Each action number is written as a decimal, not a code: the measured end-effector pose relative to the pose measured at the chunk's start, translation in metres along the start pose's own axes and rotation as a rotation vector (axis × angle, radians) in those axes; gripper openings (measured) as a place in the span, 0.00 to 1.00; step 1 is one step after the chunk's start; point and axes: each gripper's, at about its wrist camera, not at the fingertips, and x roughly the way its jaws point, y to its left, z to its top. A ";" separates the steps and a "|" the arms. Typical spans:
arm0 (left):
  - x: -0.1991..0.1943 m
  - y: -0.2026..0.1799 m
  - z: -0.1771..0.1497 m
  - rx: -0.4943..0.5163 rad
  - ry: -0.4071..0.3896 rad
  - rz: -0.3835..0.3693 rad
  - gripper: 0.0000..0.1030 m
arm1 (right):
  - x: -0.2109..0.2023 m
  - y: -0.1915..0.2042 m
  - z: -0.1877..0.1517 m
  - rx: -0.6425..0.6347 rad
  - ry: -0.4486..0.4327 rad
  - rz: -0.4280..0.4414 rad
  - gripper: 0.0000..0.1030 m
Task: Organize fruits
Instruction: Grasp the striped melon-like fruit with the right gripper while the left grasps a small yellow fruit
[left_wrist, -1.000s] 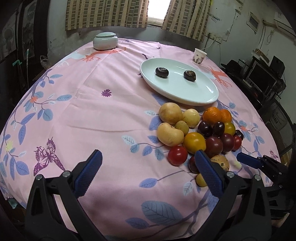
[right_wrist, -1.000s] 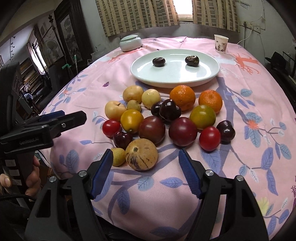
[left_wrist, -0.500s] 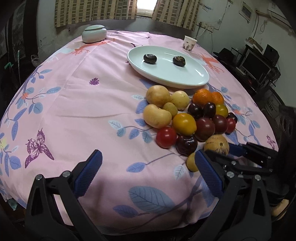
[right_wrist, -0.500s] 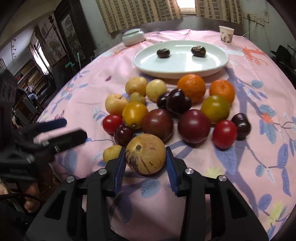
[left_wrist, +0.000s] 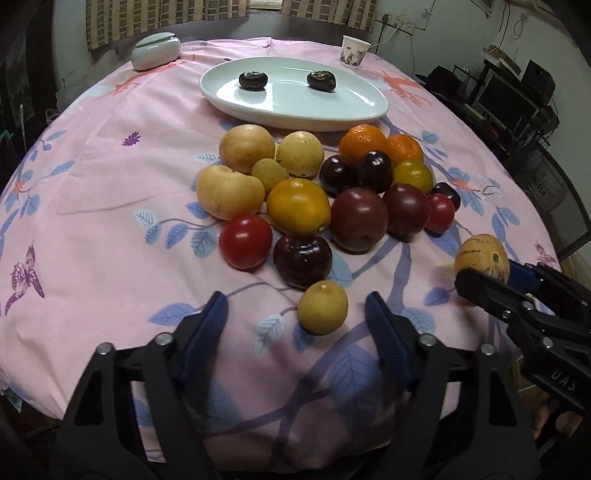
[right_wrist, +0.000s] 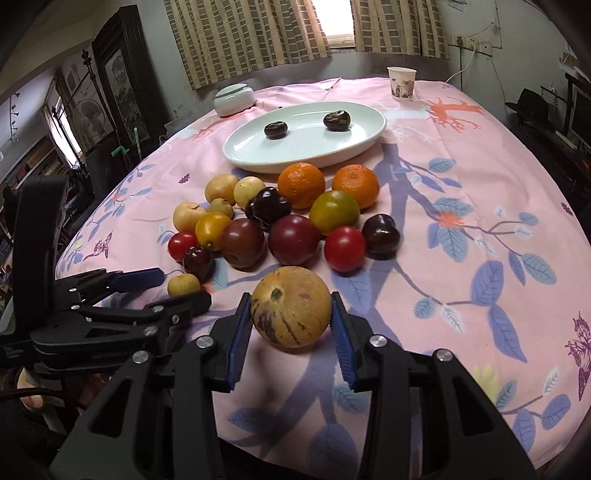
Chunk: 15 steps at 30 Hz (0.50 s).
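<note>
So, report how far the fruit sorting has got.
Done: two dark fruits lie on the plate. In hand: the right hand-held gripper grips the striped melon; the left hand-held gripper, jaws just closing, straddles the small yellow fruit without pressing. Left: the pile on the cloth.

Counted one plate (right_wrist: 236, 155), one cup (right_wrist: 402, 83), one lidded jar (right_wrist: 234, 99).
Had two oranges (right_wrist: 301, 184), two red tomatoes (right_wrist: 344, 247), two maroon plums (right_wrist: 293, 240), five pale yellow fruits (right_wrist: 221, 188), one striped melon (right_wrist: 291, 310), two dark fruits (right_wrist: 276, 130) on the plate.
</note>
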 end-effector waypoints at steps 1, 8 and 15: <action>0.000 -0.002 0.000 0.010 -0.003 0.018 0.58 | -0.001 -0.001 0.000 0.002 -0.001 0.002 0.41; -0.007 -0.002 0.000 0.030 -0.013 -0.033 0.24 | 0.001 0.003 -0.001 0.001 -0.003 0.020 0.41; -0.016 0.006 0.001 0.004 -0.016 -0.070 0.24 | 0.001 0.008 0.002 0.002 -0.011 0.023 0.41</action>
